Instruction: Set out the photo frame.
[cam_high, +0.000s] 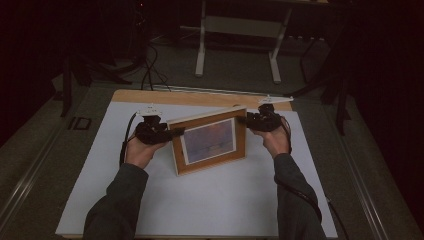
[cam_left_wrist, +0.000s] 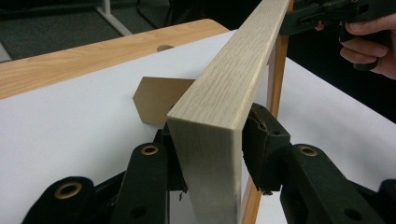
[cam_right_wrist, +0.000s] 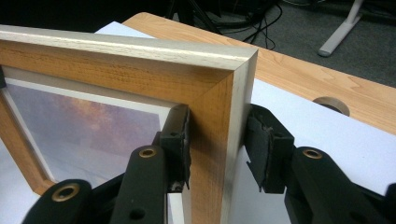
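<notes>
The picture frame (cam_high: 210, 141) stands upright mid-table on the white mat (cam_high: 200, 200), with the left gripper (cam_high: 172, 133) clamped on its left upper edge and the right gripper (cam_high: 243, 120) clamped on its right upper corner. The stand flap (cam_left_wrist: 156, 99) is out behind, so it looks nearly set down, with release left. No containers in sight.

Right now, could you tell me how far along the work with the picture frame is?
Done: the frame stands upright on the white mat, its back stand folded out. In hand: the left gripper and right gripper clamp its upper corners. Left: releasing it, if it stands alone.
</notes>
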